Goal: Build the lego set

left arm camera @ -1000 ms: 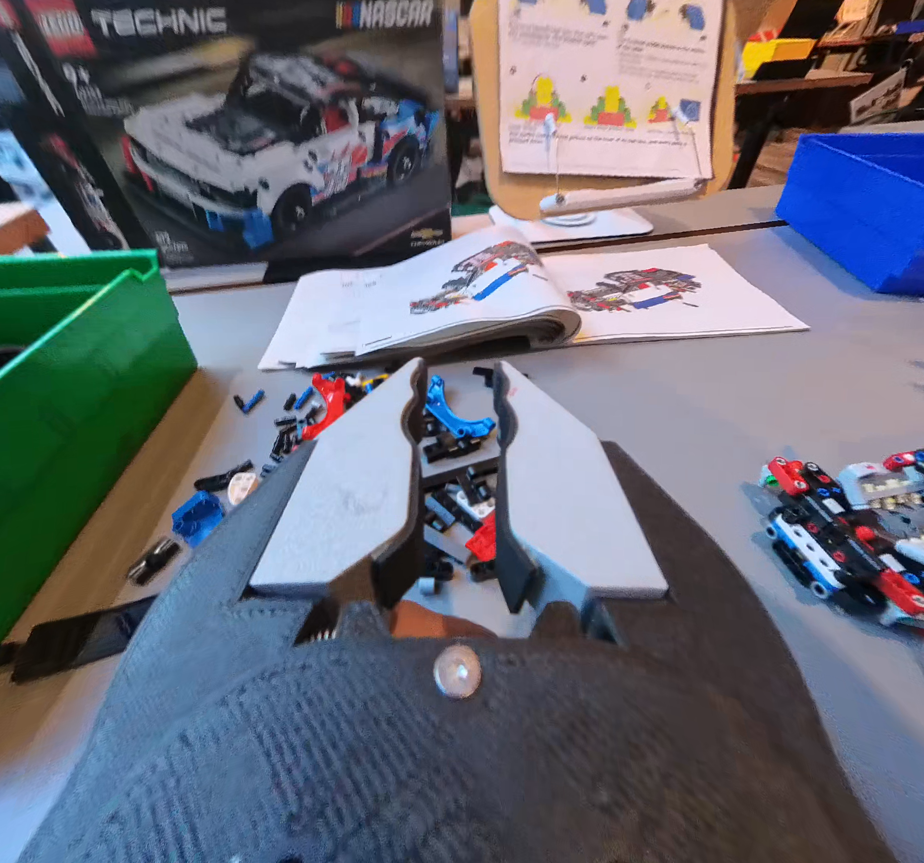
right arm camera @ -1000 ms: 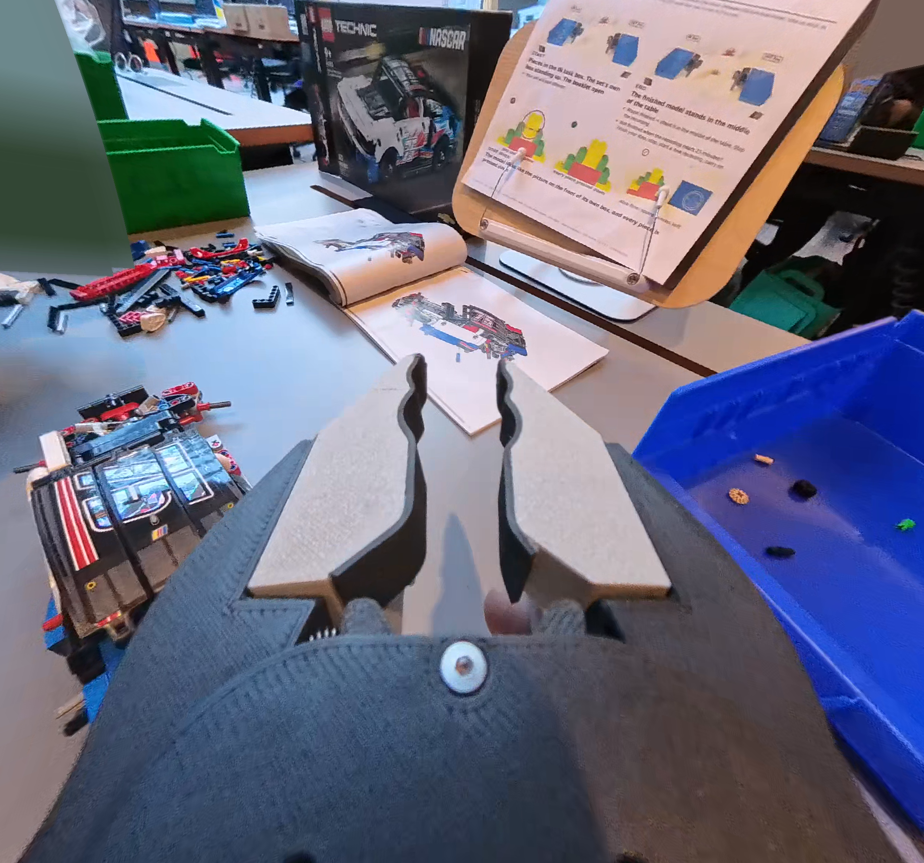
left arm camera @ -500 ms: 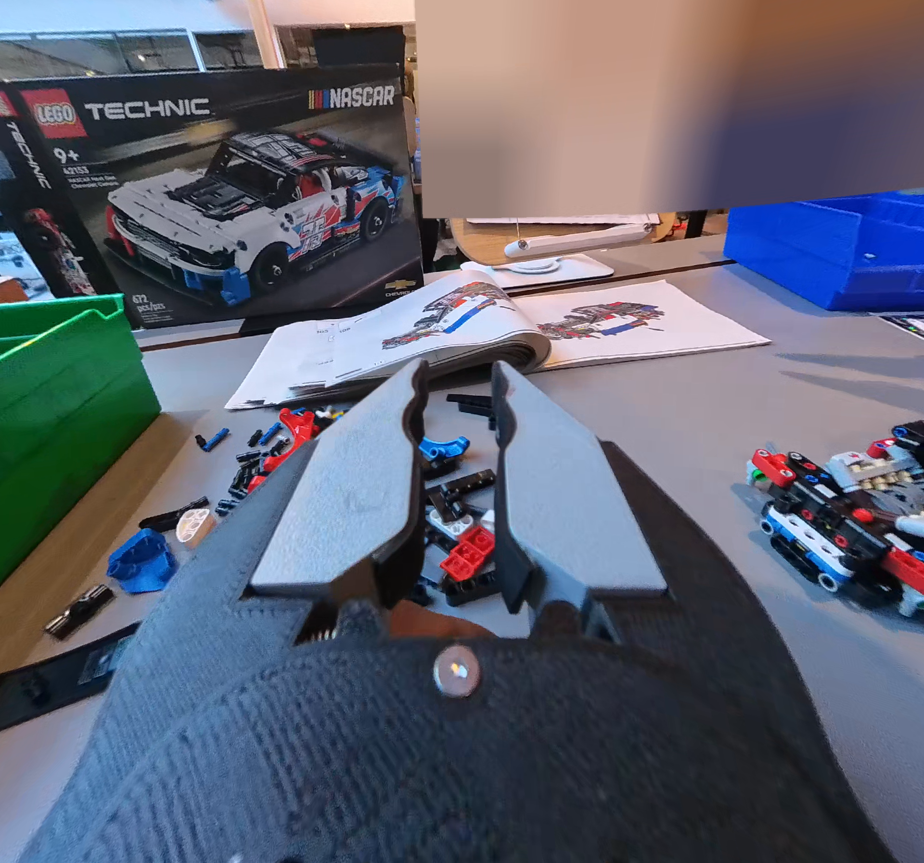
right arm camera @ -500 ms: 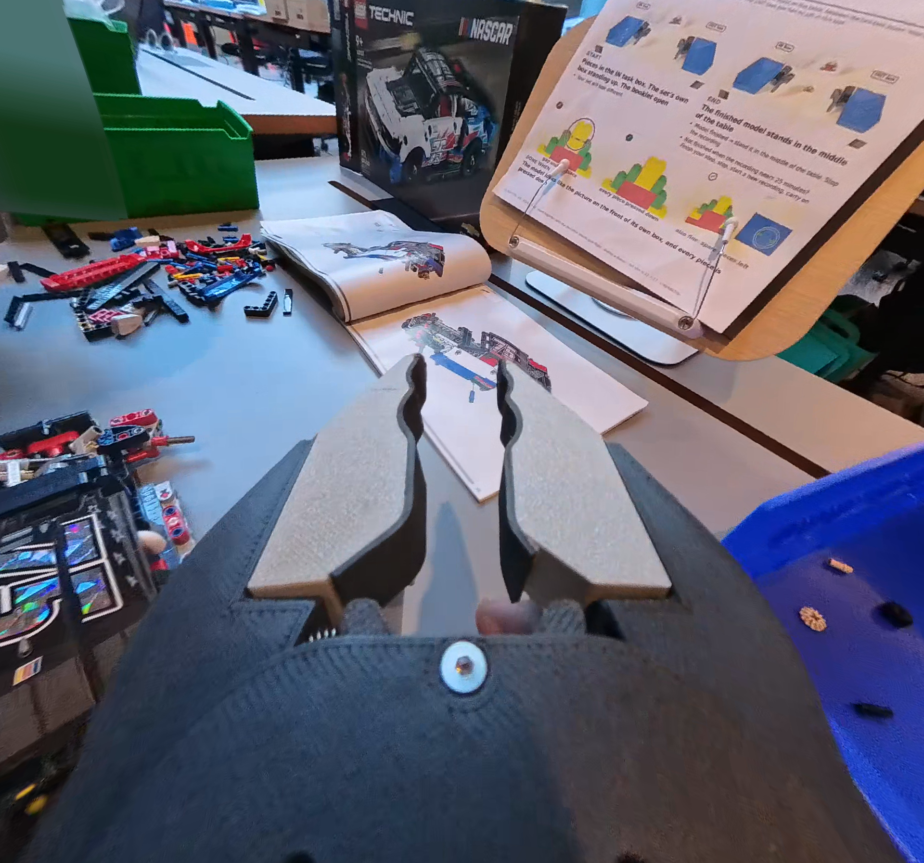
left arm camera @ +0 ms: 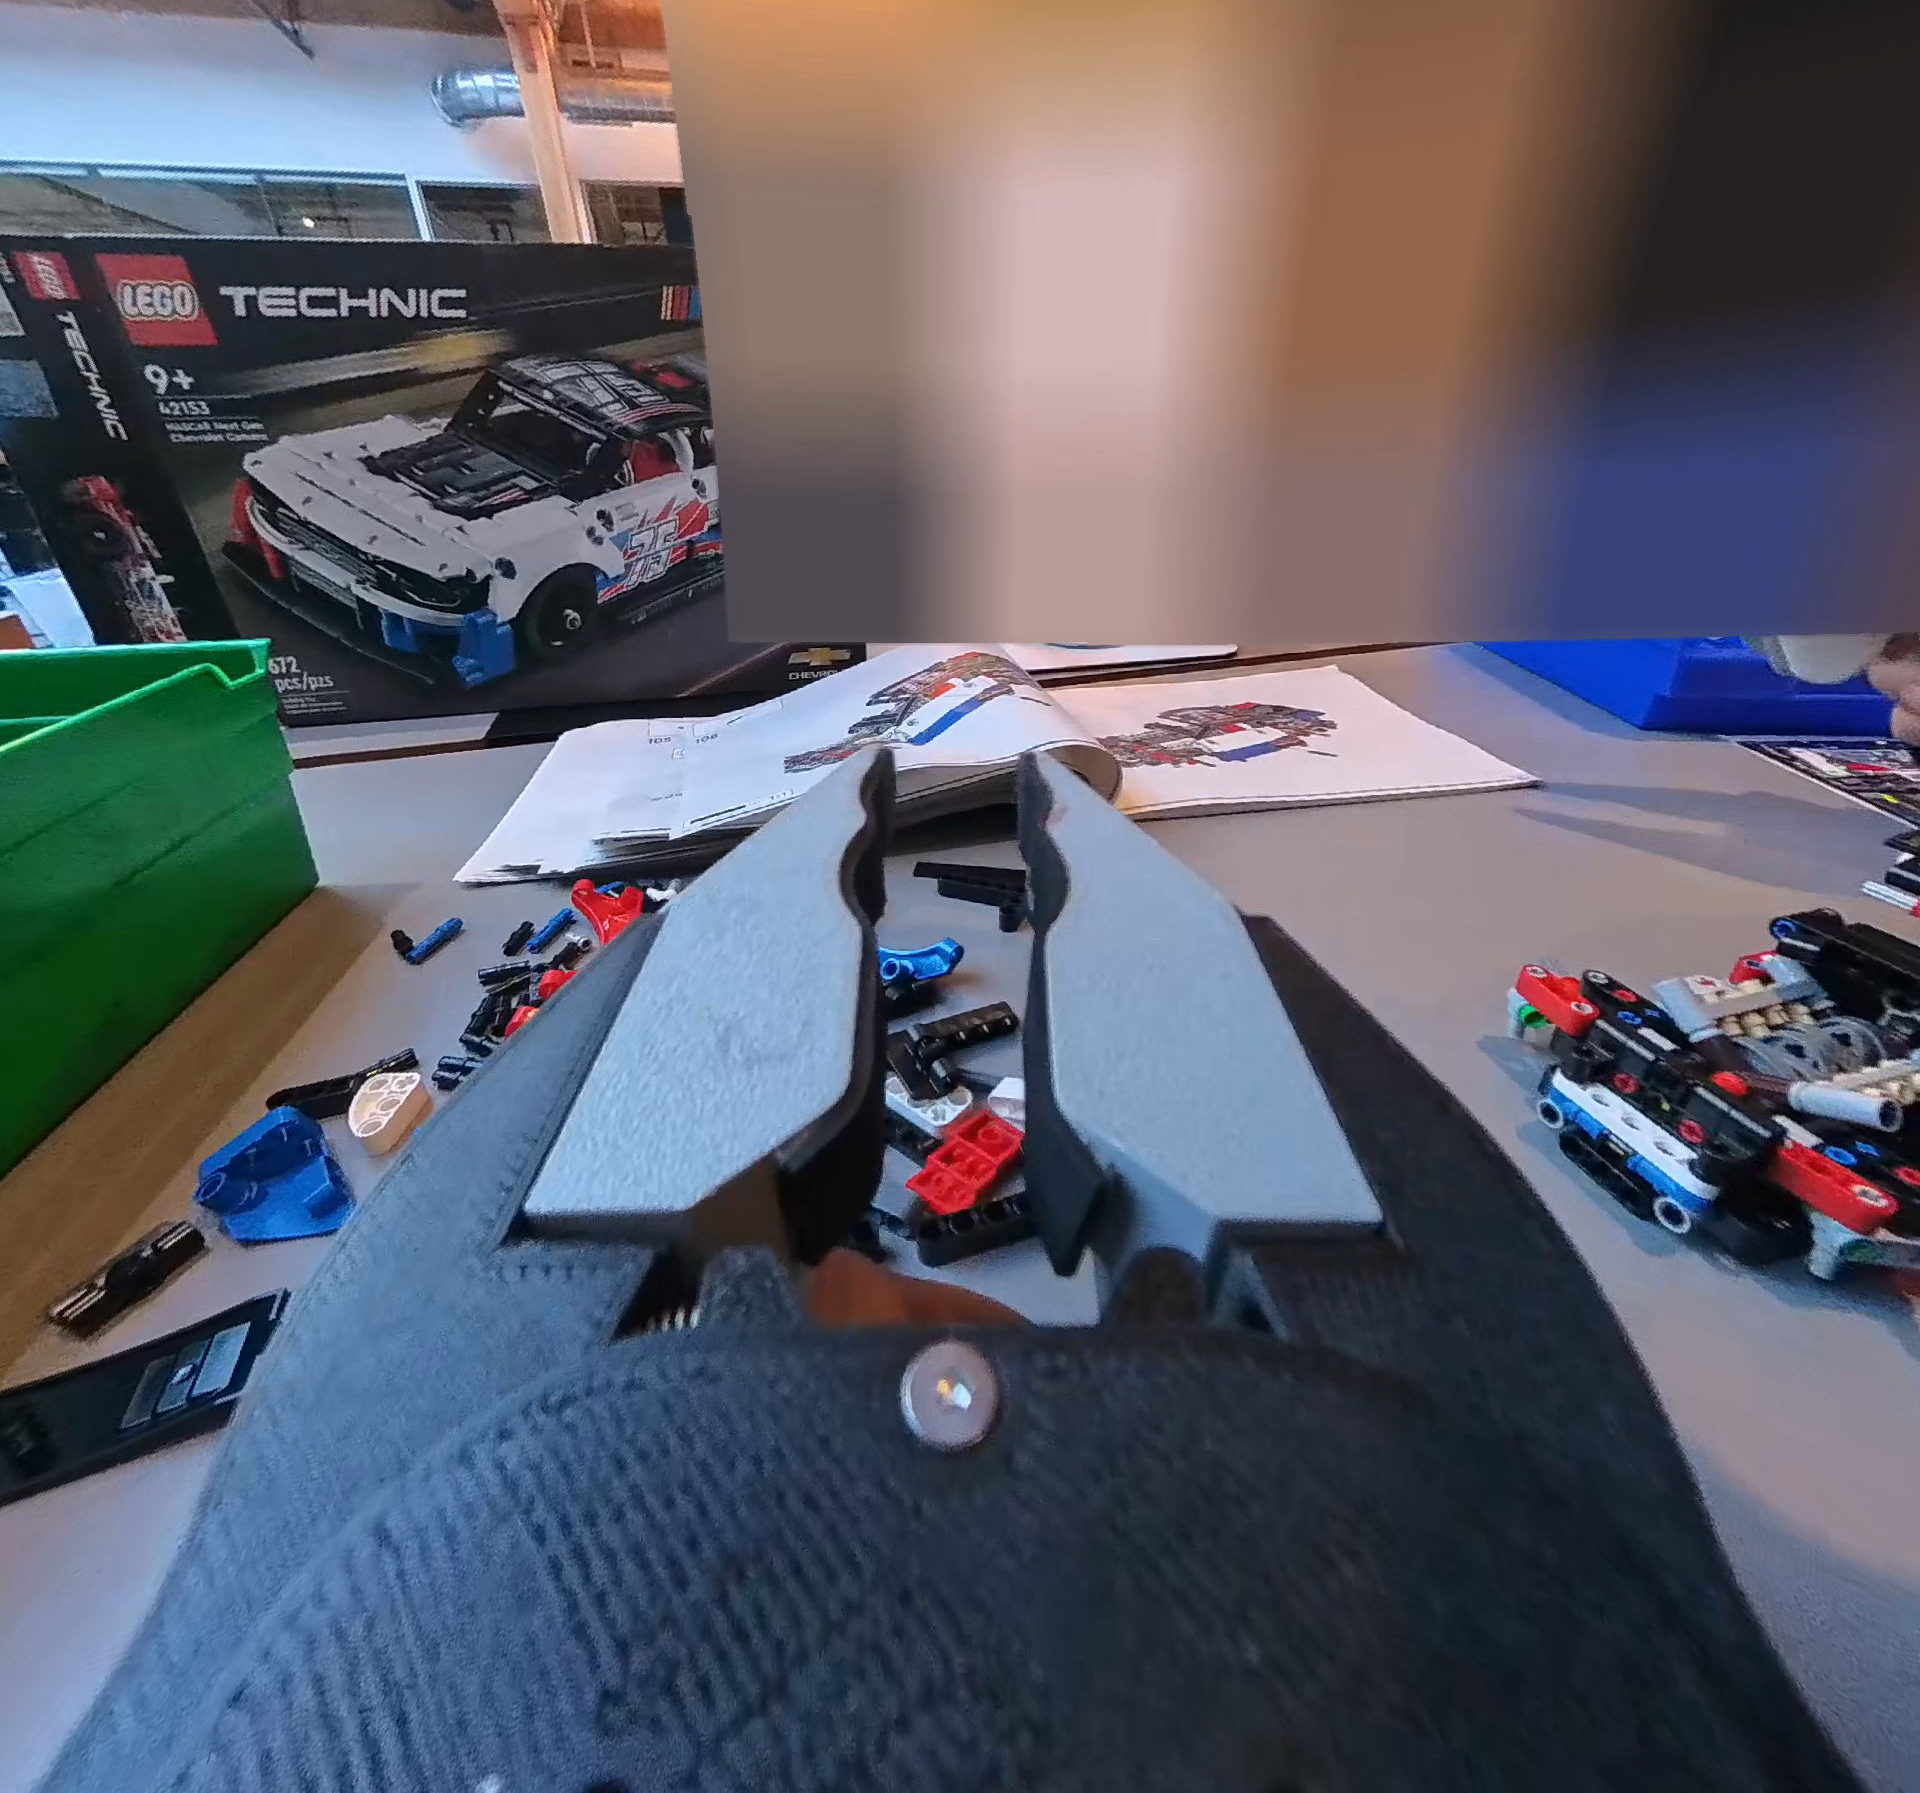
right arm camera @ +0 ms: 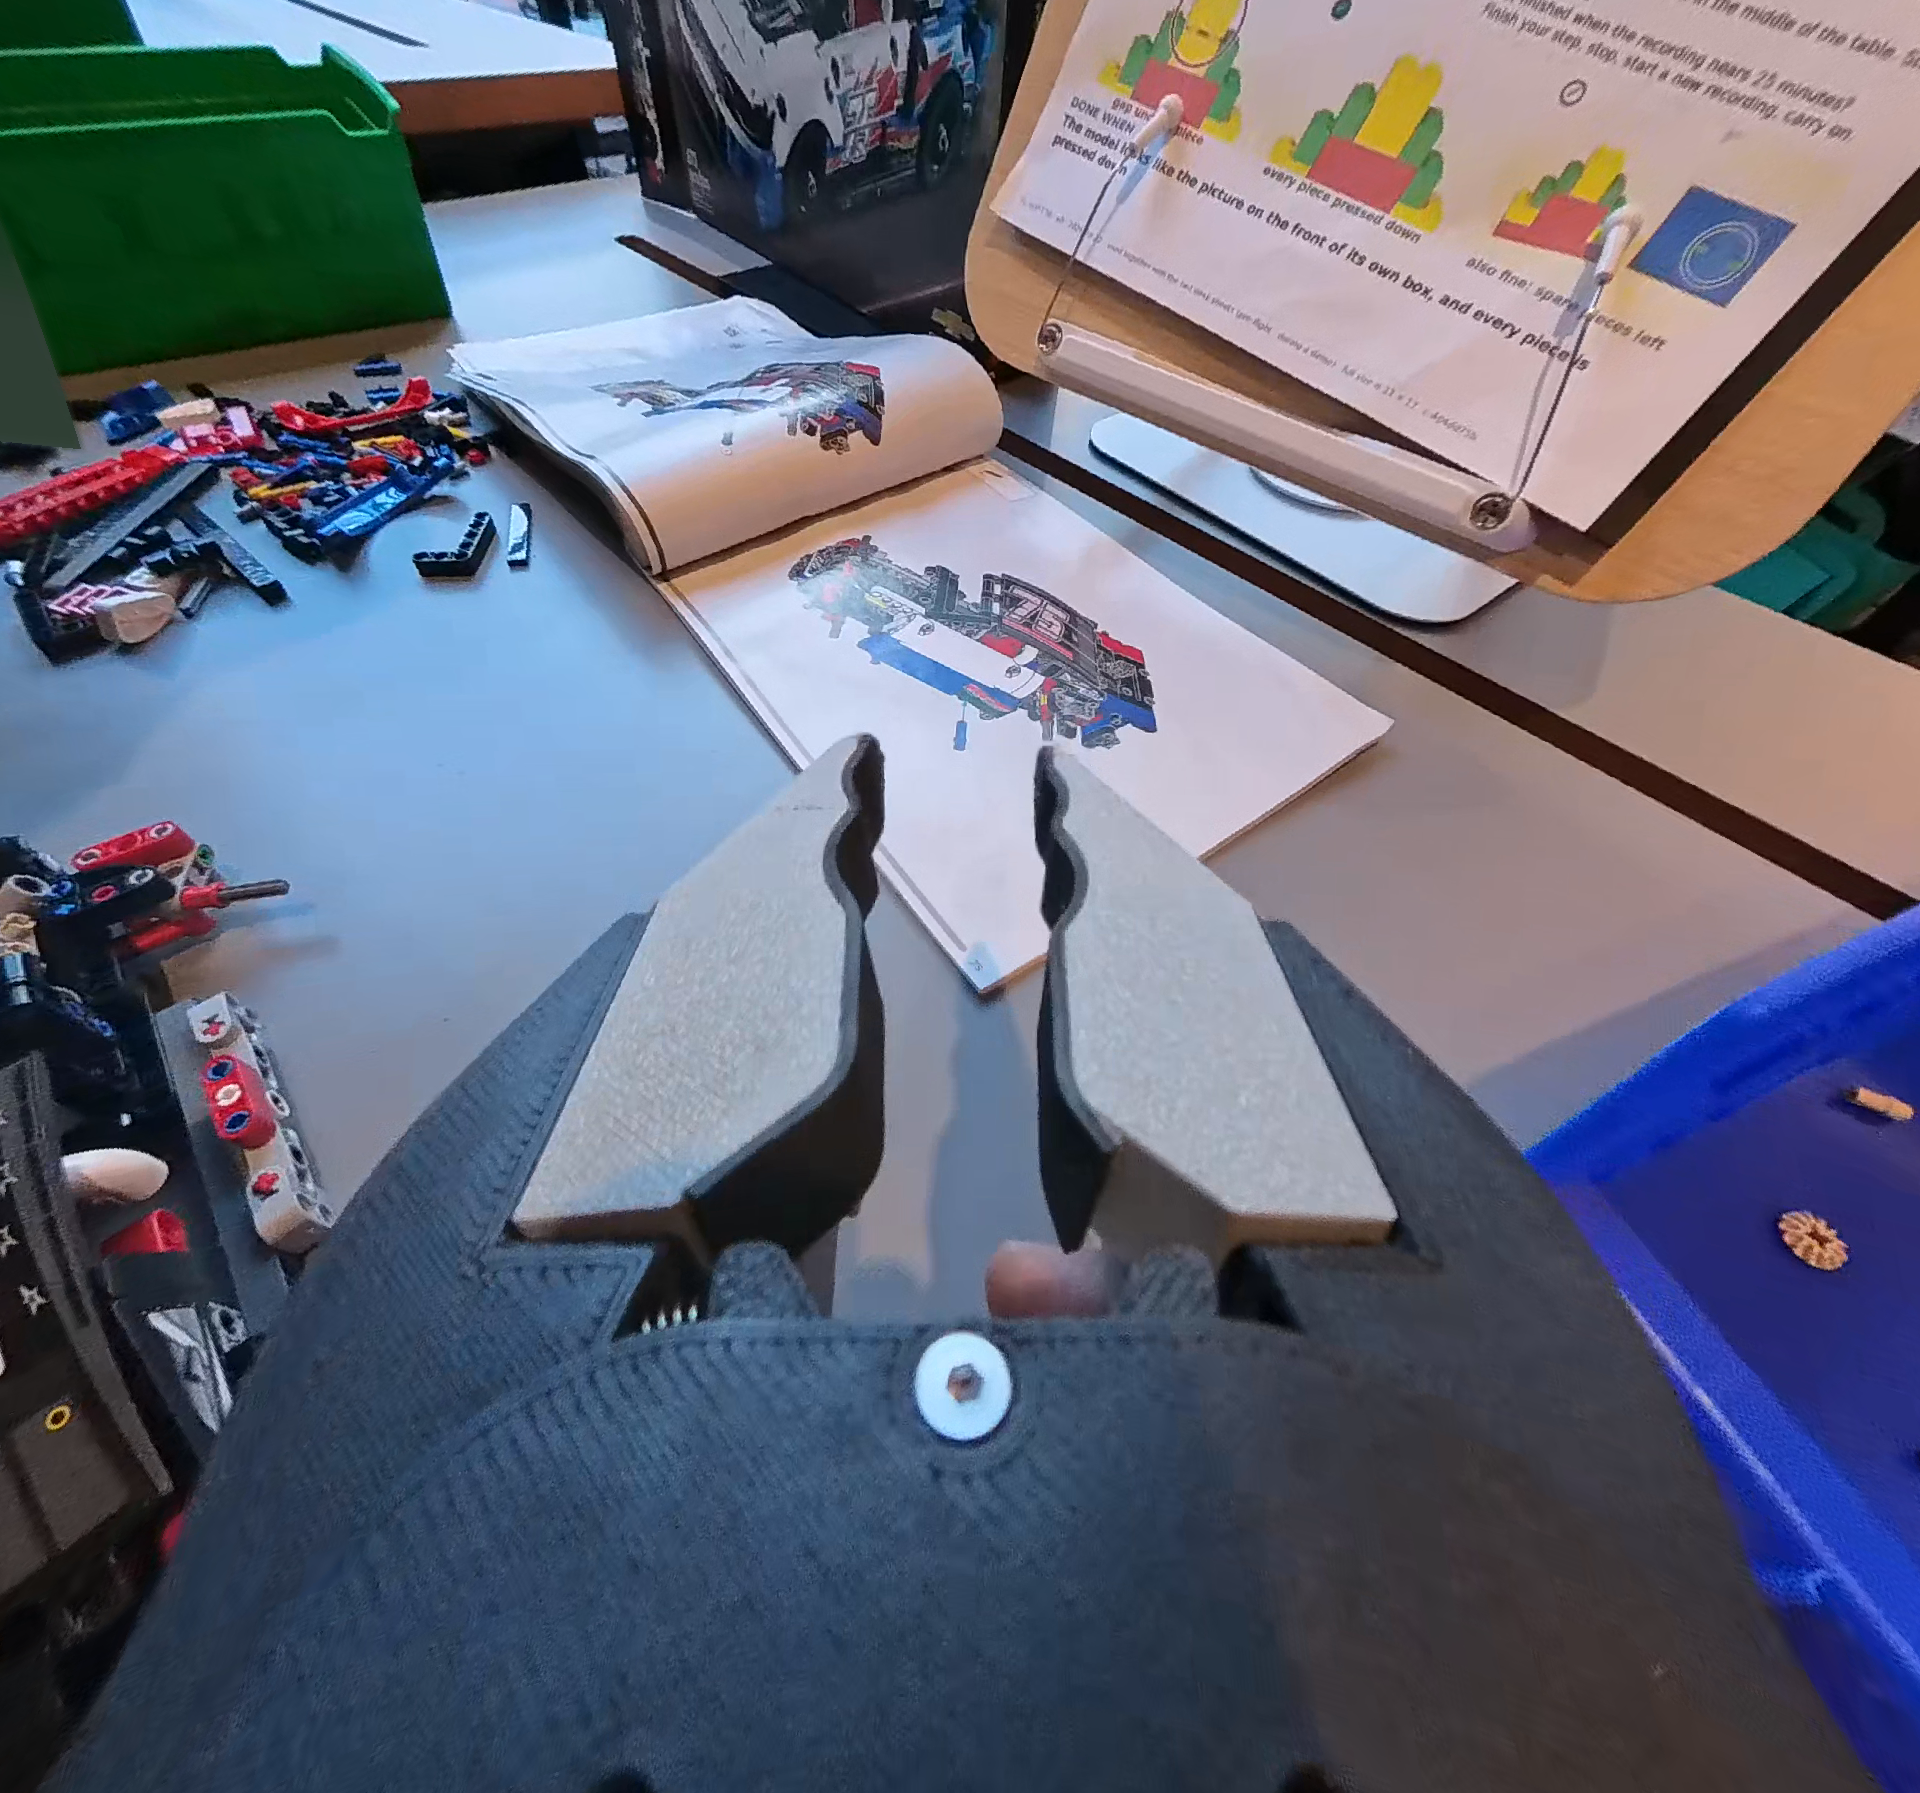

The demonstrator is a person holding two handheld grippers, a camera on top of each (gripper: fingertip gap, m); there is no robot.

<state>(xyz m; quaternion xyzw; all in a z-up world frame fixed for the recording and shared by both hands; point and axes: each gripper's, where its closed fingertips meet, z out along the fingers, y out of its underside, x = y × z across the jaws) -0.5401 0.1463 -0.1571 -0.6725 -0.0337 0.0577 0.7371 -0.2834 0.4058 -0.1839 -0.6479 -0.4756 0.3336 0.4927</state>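
My left gripper (left arm camera: 954, 787) is open and empty, held above a pile of loose lego pieces (left arm camera: 940, 1068) on the grey table. A red piece (left arm camera: 966, 1159) lies between its fingers on the table. The part-built car model (left arm camera: 1725, 1089) lies to its right. My right gripper (right arm camera: 954, 769) is open and empty, above the near corner of the open instruction booklet (right arm camera: 935, 600). The car model (right arm camera: 114, 1120) is at its left edge, and the loose pieces (right arm camera: 229, 486) lie far left.
A green bin (left arm camera: 125, 860) stands at the left, a blue bin (right arm camera: 1766, 1276) with a few small pieces at the right. The set's box (left arm camera: 395, 455) stands behind the booklet. A wooden stand with an instruction sheet (right arm camera: 1455, 185) stands at the back right. One gripper's finger ends stand about 35 cm off the other's.
The left wrist view has tilted upward and the gripper pulled back a little from the loose pieces. The right gripper has moved forward toward the booklet. Both stay open and empty.
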